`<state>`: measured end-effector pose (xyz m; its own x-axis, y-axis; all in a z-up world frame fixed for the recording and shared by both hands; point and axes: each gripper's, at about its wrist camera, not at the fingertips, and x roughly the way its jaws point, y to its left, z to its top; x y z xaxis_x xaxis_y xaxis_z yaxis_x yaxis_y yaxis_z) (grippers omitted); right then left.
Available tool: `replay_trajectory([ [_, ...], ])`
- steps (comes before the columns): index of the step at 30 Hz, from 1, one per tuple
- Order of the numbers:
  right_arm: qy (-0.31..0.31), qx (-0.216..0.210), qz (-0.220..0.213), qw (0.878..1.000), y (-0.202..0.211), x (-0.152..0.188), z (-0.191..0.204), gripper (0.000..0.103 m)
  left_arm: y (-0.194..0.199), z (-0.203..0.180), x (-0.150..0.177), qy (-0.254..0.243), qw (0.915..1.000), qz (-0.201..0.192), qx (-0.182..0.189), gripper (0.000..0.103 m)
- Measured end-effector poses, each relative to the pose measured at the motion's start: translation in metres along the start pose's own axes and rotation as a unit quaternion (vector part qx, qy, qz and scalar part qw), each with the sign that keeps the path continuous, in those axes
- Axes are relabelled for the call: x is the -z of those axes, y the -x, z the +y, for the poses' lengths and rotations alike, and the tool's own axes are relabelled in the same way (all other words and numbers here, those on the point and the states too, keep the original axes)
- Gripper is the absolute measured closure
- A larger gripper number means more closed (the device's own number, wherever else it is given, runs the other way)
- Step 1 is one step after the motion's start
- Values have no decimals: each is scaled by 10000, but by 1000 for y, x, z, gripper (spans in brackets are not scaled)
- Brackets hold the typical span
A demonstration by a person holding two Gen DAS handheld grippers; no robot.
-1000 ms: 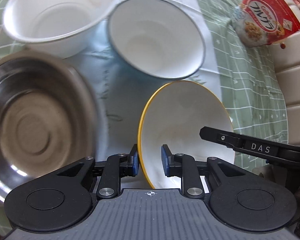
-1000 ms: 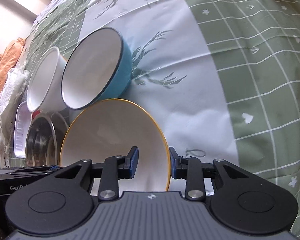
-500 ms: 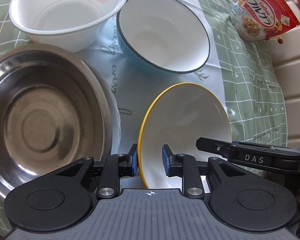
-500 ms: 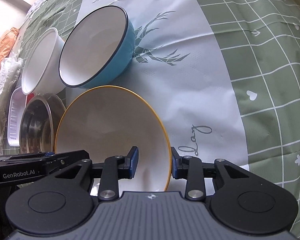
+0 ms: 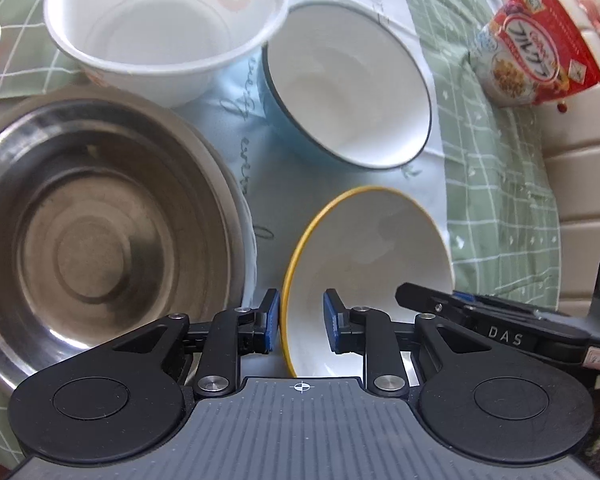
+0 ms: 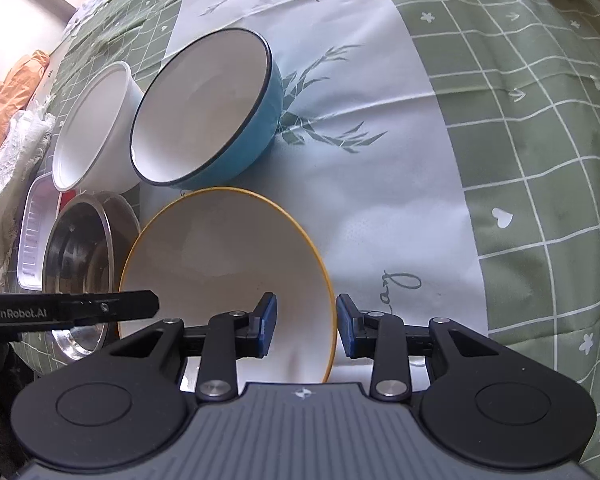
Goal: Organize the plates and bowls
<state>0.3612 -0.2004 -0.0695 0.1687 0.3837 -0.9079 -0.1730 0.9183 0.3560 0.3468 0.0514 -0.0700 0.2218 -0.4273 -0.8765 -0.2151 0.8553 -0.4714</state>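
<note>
Biggest thing on the tablecloth [image 6: 380, 184] is the steel bowl [image 5: 96, 236], sitting open-side up at the left of the left wrist view. Beyond it stands the white bowl [image 5: 164, 24], and just beside that the blue bowl [image 5: 348, 96], white inside, dark rim, its mouth tipped to one side. A red cereal bag [image 5: 536, 60] lies at the far right edge, well apart from the bowls.

Now the action — the yellow-rimmed bowl [image 5: 364, 268] is caught between both tools. The left gripper [image 5: 300, 322] straddles the bowl's left rim: one blue pad outside the wall, one inside, a narrow gap showing, so whether it actually pinches I cannot tell. The right gripper [image 6: 306, 326] straddles the opposite rim the same way, jaws narrow, pads either side of the wall, a sliver of space on the outer side — contact again unclear. The bowl itself sits near the blue bowl and beside the steel one.
</note>
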Motion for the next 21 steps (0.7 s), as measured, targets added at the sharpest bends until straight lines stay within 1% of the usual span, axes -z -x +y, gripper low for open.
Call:
replay_trajectory([
  [5, -145, -156, -322, 9993, 18, -18, -1, 70, 22, 8, -26, 341, 9972, -659, 6, 77],
  [8, -260, -209, -521, 9981, 22, -39, 1, 70, 17, 9, -45, 482, 9951, -859, -60, 77],
  [10, -309, -203, -617, 9974, 20, -54, 4, 69, 12, 10, -56, 556, 9936, -983, -21, 77],
  [13, -316, -208, -715, 9967, 10, -73, 10, 66, 6, 13, -69, 647, 9918, -1101, -2, 77],
  [17, -369, -121, -692, 9968, -18, -98, 16, 66, -5, 16, -80, 782, 9905, -1109, -242, 77],
  [19, -454, -141, -664, 9967, -32, -111, 16, 66, -8, 14, -84, 683, 9900, -1182, -357, 77],
  [21, -551, -258, -566, 9965, -49, -125, 13, 66, -14, 8, -89, 475, 9902, -1223, -477, 77],
])
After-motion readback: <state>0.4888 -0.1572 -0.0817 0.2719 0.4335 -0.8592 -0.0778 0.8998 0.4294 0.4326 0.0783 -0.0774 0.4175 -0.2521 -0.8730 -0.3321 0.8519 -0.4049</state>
